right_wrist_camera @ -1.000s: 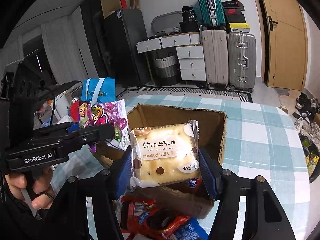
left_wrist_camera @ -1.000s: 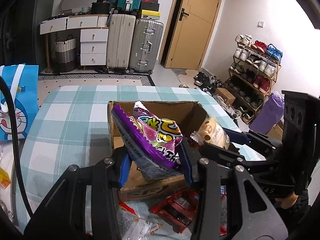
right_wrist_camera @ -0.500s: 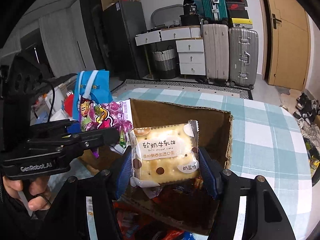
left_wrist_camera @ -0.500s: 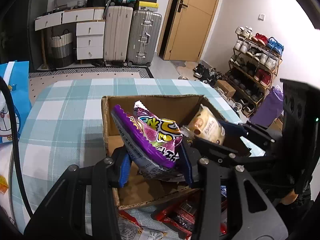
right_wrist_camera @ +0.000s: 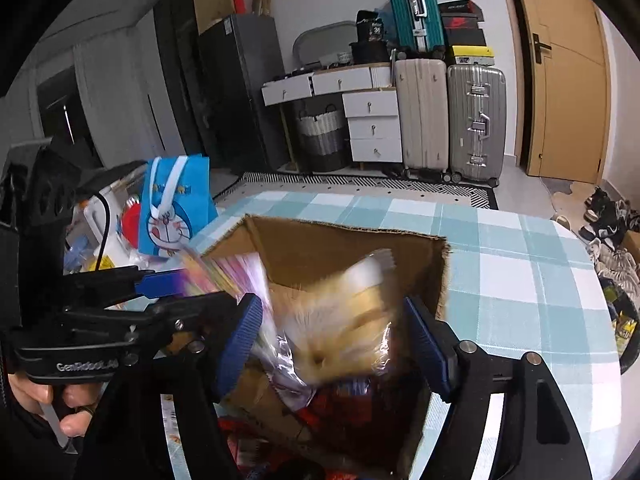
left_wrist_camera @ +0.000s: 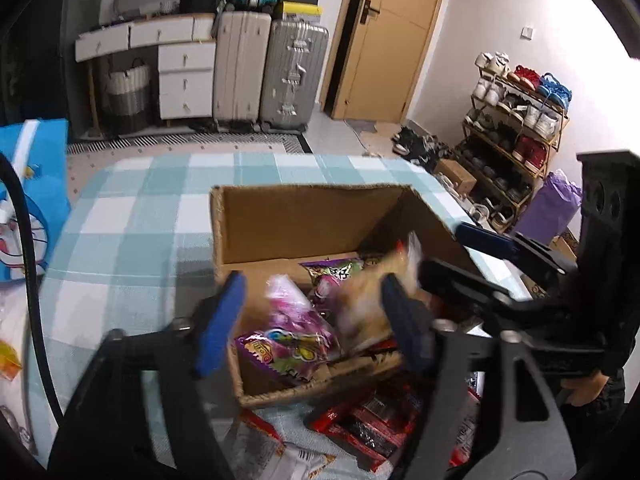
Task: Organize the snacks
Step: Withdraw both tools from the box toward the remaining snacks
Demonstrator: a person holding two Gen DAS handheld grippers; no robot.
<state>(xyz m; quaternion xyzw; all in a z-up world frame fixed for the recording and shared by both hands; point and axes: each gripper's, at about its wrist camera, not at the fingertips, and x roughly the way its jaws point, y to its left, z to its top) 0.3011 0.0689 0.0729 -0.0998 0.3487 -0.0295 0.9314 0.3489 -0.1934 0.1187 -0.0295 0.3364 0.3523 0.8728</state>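
Both grippers are held over the open cardboard box [left_wrist_camera: 304, 220] at frame centre. The left gripper [left_wrist_camera: 310, 320] has just been opening; its blue pads stand apart and nothing is pressed between them. The purple snack bag [left_wrist_camera: 288, 340] is seen lying inside the box, low centre of the left wrist view, clear of both pads. The right gripper [right_wrist_camera: 334, 340] has likewise just been opening; the biscuit packet [right_wrist_camera: 344, 320] is smeared by motion blur between its parted pads, apparently dropping, not clamped.

Handling, as judged: both packs are taken to be light, air-filled film pouches, soft and crinkly, slick on the surface. The biscuit inside is probably brittle, so a gentle squeeze across the flat faces or the crimped seam is advised. The purple bag would best be pinched by its sealed end.

Edges and room: the box walls are raw-cut corrugated card, the near wall lying just below the pads in both views. The far half of the box floor is seen bare. More red packets [left_wrist_camera: 372, 420] are scattered at lower centre, touching the box's near wall. The checked tablecloth [left_wrist_camera: 132, 220] is open at left and beyond the box. The two grippers are close together; sideways room between them is slight.
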